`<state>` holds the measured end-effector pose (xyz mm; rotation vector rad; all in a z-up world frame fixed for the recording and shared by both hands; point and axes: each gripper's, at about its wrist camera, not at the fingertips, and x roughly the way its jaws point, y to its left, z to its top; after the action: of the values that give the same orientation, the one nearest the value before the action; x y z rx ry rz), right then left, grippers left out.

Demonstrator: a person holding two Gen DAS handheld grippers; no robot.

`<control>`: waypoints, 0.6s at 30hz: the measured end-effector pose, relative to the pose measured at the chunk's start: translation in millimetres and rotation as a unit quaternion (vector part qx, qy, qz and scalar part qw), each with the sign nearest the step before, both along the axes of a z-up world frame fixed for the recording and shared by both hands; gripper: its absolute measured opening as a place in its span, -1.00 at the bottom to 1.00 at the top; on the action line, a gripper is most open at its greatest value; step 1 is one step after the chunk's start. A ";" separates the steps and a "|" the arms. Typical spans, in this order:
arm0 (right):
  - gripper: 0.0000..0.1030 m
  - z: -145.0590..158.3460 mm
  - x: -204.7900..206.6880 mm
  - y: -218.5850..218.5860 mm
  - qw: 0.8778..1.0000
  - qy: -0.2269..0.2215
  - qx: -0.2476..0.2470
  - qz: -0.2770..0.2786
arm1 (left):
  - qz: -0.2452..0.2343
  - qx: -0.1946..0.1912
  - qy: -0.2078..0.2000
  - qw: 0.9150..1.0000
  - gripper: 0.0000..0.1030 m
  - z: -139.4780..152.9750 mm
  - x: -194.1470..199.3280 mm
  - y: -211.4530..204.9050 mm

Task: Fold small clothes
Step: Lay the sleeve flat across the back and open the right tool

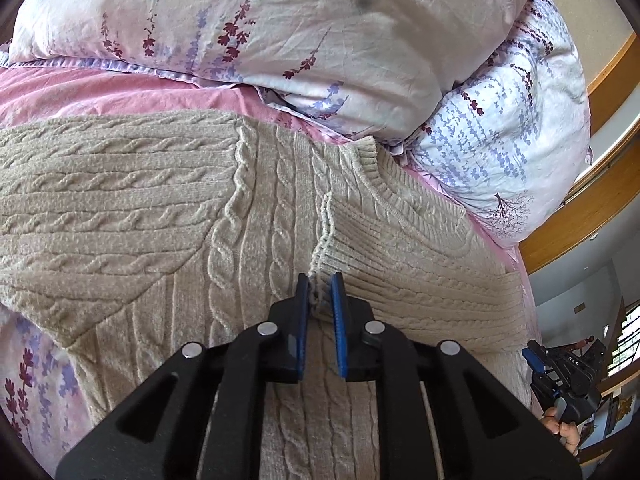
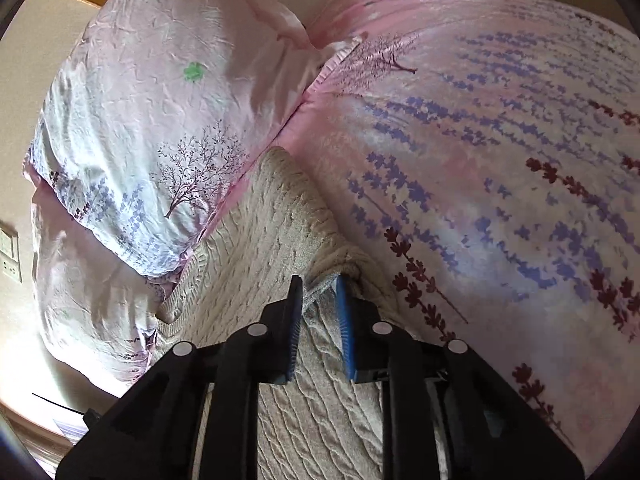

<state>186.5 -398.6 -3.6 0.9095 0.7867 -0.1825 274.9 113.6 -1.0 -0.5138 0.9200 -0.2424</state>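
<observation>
A beige cable-knit sweater (image 1: 160, 208) lies spread on the bed, one sleeve folded across its body to the left. My left gripper (image 1: 320, 286) is shut on the ribbed cuff (image 1: 326, 256) of the other sleeve, near the collar (image 1: 384, 184). In the right wrist view the sweater (image 2: 256, 248) runs away from the camera. My right gripper (image 2: 320, 290) is closed on a bunched edge of the sweater (image 2: 320, 284), fabric between its blue pads. The right gripper also shows at the lower right of the left wrist view (image 1: 560, 376), held by a hand.
The sweater lies on a pink floral bedsheet (image 2: 480, 160). Floral pillows (image 1: 280, 32) are piled at the head of the bed, one also in the right wrist view (image 2: 160, 128). A wooden headboard frame (image 1: 592, 184) curves at the right.
</observation>
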 end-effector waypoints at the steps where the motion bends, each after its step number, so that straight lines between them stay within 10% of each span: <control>1: -0.17 9.6 -3.2 2.6 1.000 -0.006 -0.023 -0.007 | 0.000 -0.004 -0.003 1.000 -0.62 2.9 -3.2 3.1; 7: 0.26 53.5 22.6 73.6 0.978 -0.031 -0.168 0.119 | 0.015 -0.014 -0.046 0.999 -0.01 30.4 -40.1 37.8; 18: 0.26 12.8 78.6 233.6 0.886 0.043 -0.338 0.315 | 0.151 -0.047 -0.017 0.987 0.00 21.6 -104.5 157.7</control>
<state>265.1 -165.0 9.2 -0.0409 0.9755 0.0821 170.4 271.3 20.7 -0.7264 0.7884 -0.0199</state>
